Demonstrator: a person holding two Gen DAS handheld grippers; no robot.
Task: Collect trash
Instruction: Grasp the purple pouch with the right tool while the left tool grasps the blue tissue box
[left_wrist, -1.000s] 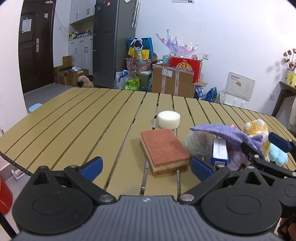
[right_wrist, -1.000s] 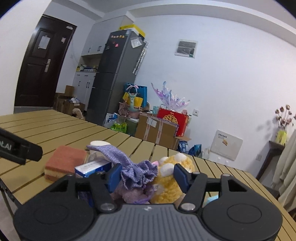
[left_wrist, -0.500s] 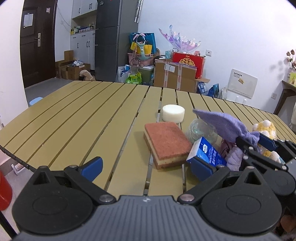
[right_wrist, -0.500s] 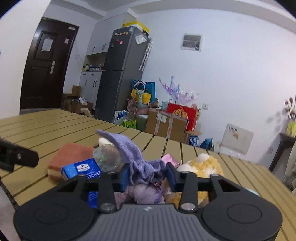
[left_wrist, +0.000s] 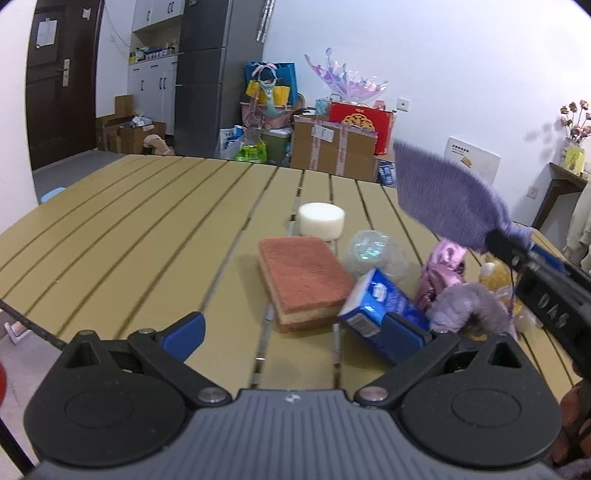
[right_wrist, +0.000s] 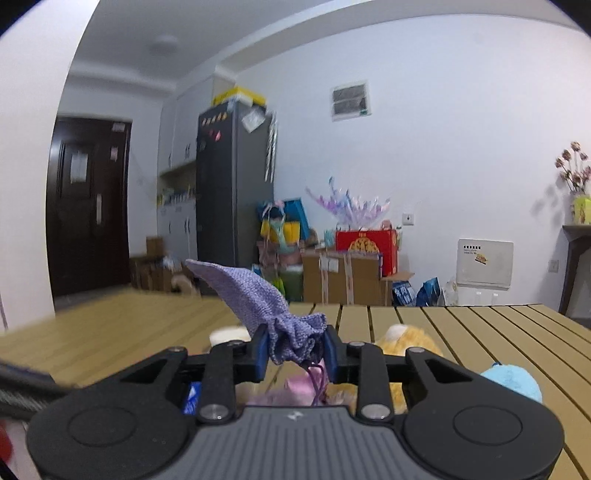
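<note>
Slatted yellow bench (left_wrist: 147, 229) carries everything. On it lies a red-topped sponge block (left_wrist: 303, 280), with a white foam disc (left_wrist: 321, 219) just behind it and a clear crumpled plastic ball (left_wrist: 373, 254) at its right. A blue carton (left_wrist: 380, 306) leans against the sponge's near corner. Left gripper (left_wrist: 295, 332) hovers spread wide, nothing between its pads. Right gripper (right_wrist: 295, 354) is closing, pinching the bunched purple knitted cloth (right_wrist: 273, 310), lifted above the plush toys (right_wrist: 406, 343).
</note>
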